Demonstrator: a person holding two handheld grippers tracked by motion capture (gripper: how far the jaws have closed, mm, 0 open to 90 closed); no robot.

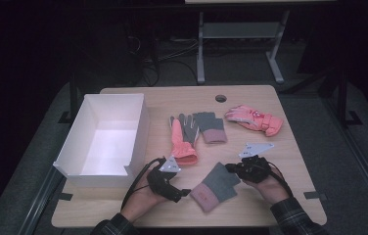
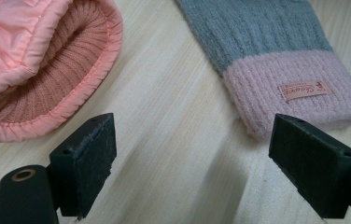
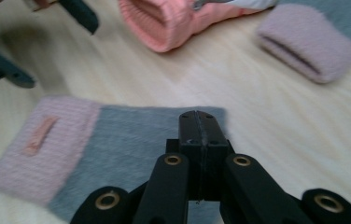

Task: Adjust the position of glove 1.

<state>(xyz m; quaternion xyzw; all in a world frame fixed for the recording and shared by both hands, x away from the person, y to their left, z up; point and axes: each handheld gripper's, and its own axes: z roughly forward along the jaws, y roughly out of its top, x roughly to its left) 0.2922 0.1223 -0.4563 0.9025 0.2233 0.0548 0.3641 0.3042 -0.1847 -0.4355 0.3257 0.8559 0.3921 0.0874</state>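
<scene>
A white open-topped box point(image 1: 104, 142) is seen at the left of the wooden worktop point(image 1: 280, 147); nothing is seen lying inside it, and its pale floor is lit. All the gloves are laid on the worktop outside the box.

A grey knitted glove with a pink cuff point(image 1: 215, 186) is placed near the front edge, between the two grippers, its cuff turned toward the person and a small label sewn on it. The left gripper point(image 1: 186, 192) is held just left of that cuff; in the left gripper view its jaws are spread wide, with bare wood between them, the cuff lying just beyond the right jaw and untouched. The right gripper point(image 1: 229, 168) is held at the glove's finger end; in the right gripper view its jaws are pressed together over the grey knit, and whether fabric is pinched between them cannot be told.

Behind, a salmon-pink glove with grey fingers point(image 1: 183, 139) is laid close to the box's right wall. A second grey and pink glove point(image 1: 210, 127) lies just beside it, and a padded pink glove point(image 1: 254, 119) lies farther right.
</scene>
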